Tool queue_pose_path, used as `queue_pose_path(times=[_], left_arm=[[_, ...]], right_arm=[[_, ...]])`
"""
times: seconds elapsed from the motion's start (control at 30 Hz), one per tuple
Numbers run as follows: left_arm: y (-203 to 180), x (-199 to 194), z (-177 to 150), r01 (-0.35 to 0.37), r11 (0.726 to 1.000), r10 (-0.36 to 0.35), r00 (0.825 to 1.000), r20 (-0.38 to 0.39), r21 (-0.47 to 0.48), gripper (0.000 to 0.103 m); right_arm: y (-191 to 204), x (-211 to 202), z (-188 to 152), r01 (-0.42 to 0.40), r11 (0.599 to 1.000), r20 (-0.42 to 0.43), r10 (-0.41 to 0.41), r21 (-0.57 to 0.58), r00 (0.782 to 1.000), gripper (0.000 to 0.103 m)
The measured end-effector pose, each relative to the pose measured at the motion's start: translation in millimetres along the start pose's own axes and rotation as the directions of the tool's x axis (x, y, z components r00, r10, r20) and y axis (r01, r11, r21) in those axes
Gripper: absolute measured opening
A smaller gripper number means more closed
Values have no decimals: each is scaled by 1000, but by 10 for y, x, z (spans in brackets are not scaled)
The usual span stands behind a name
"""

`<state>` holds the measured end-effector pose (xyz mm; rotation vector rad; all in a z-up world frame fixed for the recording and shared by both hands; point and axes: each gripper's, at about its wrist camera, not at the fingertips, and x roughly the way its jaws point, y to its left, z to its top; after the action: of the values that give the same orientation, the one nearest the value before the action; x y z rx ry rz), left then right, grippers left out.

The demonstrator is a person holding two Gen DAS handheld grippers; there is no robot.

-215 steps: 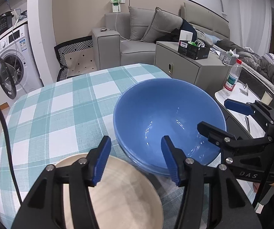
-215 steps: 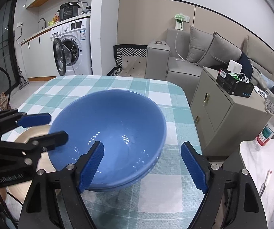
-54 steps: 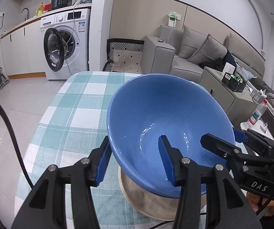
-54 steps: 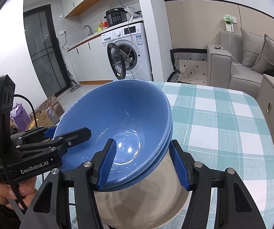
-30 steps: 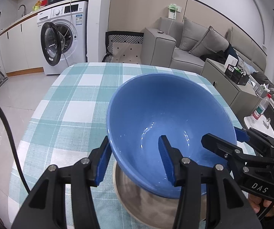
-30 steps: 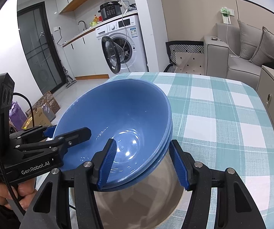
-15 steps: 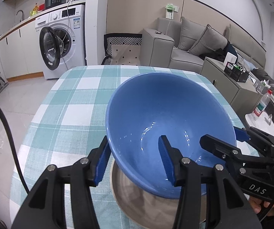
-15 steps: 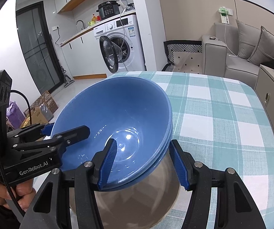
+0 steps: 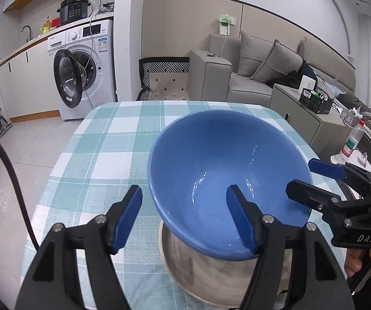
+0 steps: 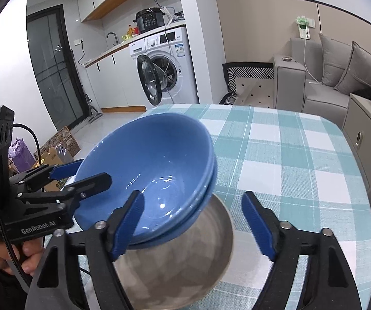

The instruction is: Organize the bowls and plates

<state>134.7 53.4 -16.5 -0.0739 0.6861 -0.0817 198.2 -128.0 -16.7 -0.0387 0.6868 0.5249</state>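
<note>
Two stacked blue bowls point(image 9: 226, 175) point(image 10: 154, 170) rest tilted on a beige plate point(image 9: 211, 273) point(image 10: 175, 266) near the table's front edge. My left gripper point(image 9: 185, 219) is open, its jaws straddling the bowls' left rim with a gap on both sides. It also shows in the right wrist view point(image 10: 82, 174). My right gripper point(image 10: 193, 224) is open and straddles the right rim. It also shows in the left wrist view point(image 9: 312, 178).
The table wears a teal and white checked cloth point(image 9: 123, 139) point(image 10: 283, 155). Beyond it stand a washing machine point(image 9: 82, 69), a grey sofa point(image 9: 260, 75) and a side cabinet point(image 9: 309, 118). Cardboard boxes point(image 10: 56, 149) lie on the floor at left.
Both grippers have opened and let go of the bowls' rim. The stacked bowls have come down and now rest on the beige plate.
</note>
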Motion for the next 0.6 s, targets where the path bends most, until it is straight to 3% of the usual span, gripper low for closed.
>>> queue_pose_path(times=[0.1,0.53,0.6], left_arm=[[2,-93,6,0,1000,1,1000,21,-4,78],[-127,-922,-150,4,999,-9,993,118,43,86],[-139,-1086,-184,-3,999,-2,992,130,41,96]], right_arm=[[4,-52,13,-6,1000,8,6,-2,1000,86],[309,-689,-49,-43,993,84,52,-107,995,92],[368,-839,-74,-44,991,101,57,-122,993,96]])
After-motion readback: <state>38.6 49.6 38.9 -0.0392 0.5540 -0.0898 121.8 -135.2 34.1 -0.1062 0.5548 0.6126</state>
